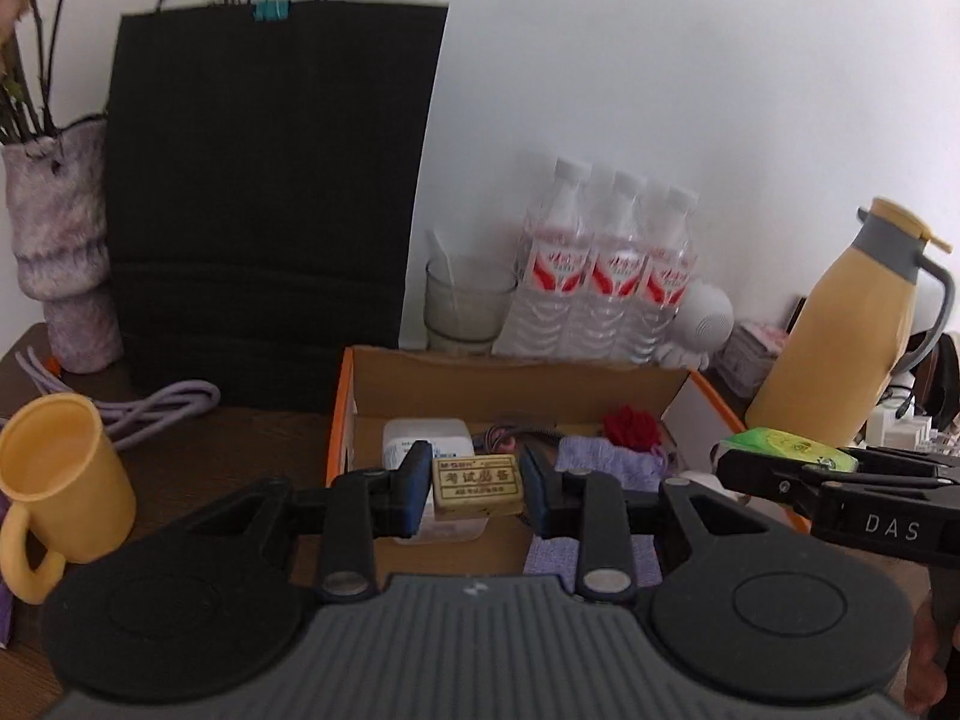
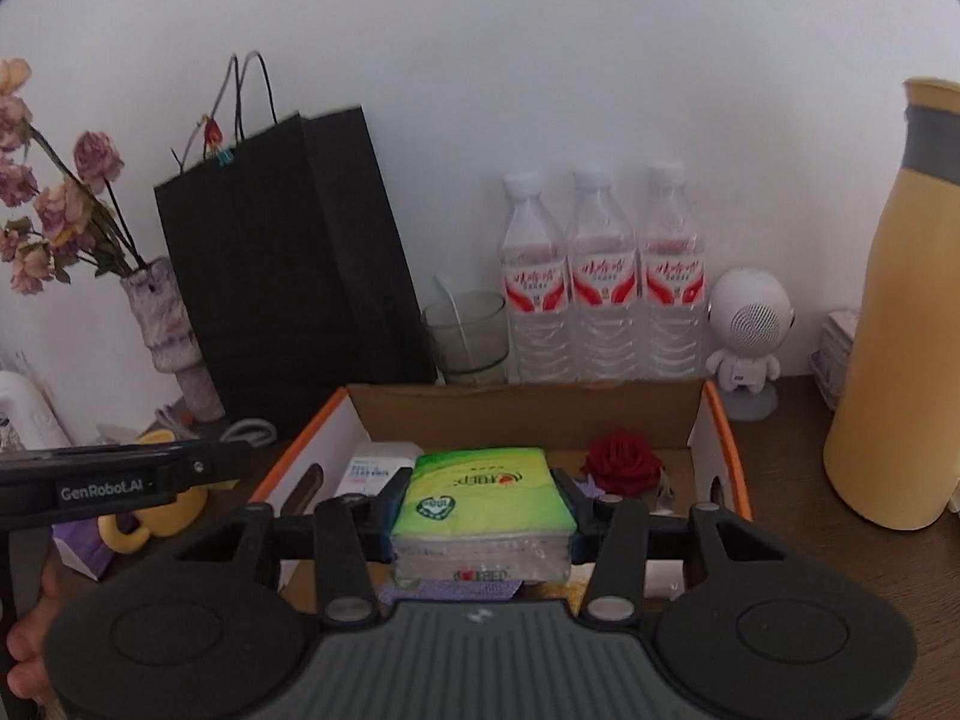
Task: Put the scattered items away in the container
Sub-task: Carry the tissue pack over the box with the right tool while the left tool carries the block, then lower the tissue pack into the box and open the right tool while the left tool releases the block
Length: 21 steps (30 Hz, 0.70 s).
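in the left wrist view the left tool [image 1: 477, 489] pinched a small tan eraser [image 1: 476, 487] with printed characters at the centre of the frame, its blue pads pressed on the eraser's two short ends, held above the near part of the open cardboard box [image 1: 510, 387] with orange edges. in the right wrist view the right tool [image 2: 483, 510] gripped a green tissue pack [image 2: 483, 498] by its sides at the centre of the frame, also over the box's near edge. the box already held a red fabric rose [image 2: 624, 461] toward its right rear, a white packet [image 1: 426, 441] at left and a purple cloth [image 1: 612, 462]. a yellow mug [image 1: 63, 474] stood on the counter [image 1: 240, 450] at the lower left of the left view, outside the box, and a yellow thermos jug [image 2: 894, 360] stood at the right edge of the right view. both tools sat close together, the right one crossing the lower right of the left view, so they could knock each other when letting go. the eraser was held only by its ends and might twist out and fall short of the box wall. the soft tissue pack could snag on a pad and drag, or land on the rose.
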### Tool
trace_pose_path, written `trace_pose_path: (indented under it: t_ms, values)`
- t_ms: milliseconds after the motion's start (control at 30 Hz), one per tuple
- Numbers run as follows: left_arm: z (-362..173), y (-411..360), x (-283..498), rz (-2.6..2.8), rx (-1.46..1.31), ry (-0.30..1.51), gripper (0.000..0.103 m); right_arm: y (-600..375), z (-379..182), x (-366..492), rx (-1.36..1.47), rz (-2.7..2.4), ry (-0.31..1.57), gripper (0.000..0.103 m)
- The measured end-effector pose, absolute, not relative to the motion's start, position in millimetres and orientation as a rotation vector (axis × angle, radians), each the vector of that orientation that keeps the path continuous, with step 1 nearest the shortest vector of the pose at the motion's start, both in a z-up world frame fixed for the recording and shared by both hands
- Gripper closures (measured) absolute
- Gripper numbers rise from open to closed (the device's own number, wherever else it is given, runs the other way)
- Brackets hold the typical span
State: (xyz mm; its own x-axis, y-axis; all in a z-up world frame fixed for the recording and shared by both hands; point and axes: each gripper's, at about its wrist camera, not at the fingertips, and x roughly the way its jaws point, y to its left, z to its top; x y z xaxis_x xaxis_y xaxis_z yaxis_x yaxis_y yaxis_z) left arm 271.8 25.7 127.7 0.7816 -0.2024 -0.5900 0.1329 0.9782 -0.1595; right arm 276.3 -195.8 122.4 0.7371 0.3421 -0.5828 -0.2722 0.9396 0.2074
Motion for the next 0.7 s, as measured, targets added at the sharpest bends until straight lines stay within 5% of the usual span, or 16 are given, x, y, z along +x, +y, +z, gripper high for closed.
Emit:
trace_pose_path:
  t_ms: [400, 467, 533, 567, 700]
  values:
    - [63, 10, 336, -0.109, -0.047, 0.935, 0.070, -141, 44, 355, 0.074, 0.355, 1.042, 0.056]
    - [60, 15, 334, -0.117, -0.074, 0.945, 0.062, -138, 37, 351, 0.066, 0.384, 1.070, 0.050]
    - [63, 18, 326, -0.152, -0.089, 0.923, 0.037, -137, 39, 343, 0.063, 0.434, 1.059, 0.032]
    - [66, 18, 323, -0.159, -0.084, 0.913, 0.035, -138, 41, 341, 0.075, 0.442, 1.068, 0.020]
    - [87, 25, 305, -0.149, -0.128, 0.859, 0.029, -149, 69, 331, 0.093, 0.439, 1.064, 0.017]
